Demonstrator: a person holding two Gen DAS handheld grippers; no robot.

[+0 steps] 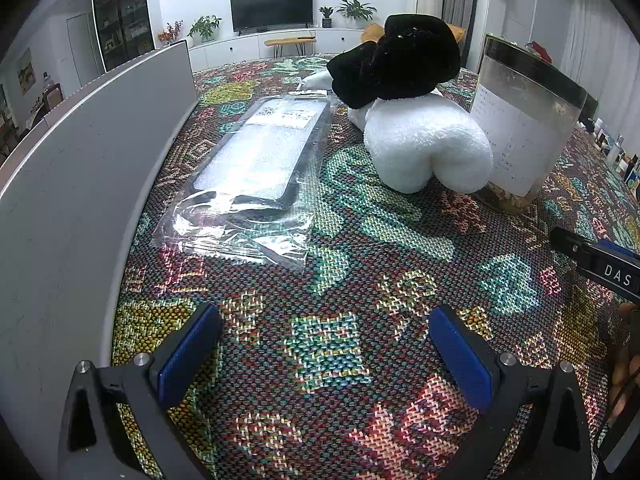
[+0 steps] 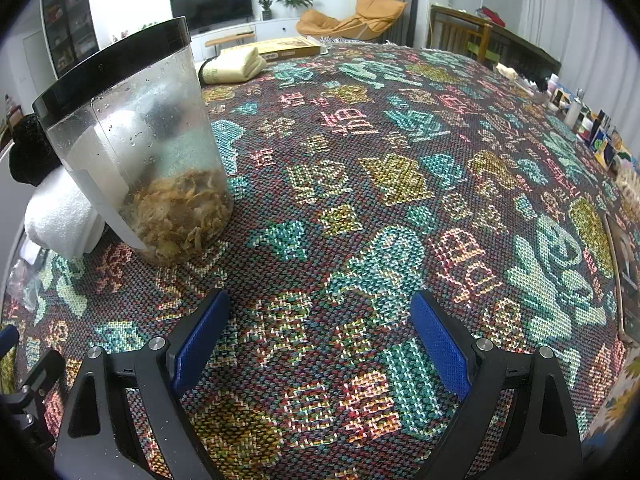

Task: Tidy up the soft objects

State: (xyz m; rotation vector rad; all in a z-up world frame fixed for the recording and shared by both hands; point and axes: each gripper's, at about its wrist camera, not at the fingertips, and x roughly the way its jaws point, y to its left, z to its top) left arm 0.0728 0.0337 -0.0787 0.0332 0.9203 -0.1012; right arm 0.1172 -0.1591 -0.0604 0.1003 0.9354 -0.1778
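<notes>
I'm hovering both claws, left claw (image 1: 324, 344) and right claw (image 2: 320, 332), spread apart and gripping nothing over the woven worktop (image 1: 360, 280), so I'm guessing I'm reaching next for the black-and-white plush toy (image 1: 424, 136) leaning against the clear jar (image 1: 528, 128).

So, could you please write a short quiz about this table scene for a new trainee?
1. True or false: the black soft item lies on top of the white plush item.
2. What does the left gripper hold? A) a towel B) nothing C) the jar
3. What stands just right of the white plush item in the left wrist view?

Key:
1. True.
2. B: its jaws are open over the woven tablecloth; the right gripper is open and empty too.
3. The clear jar with a black rim.
</notes>
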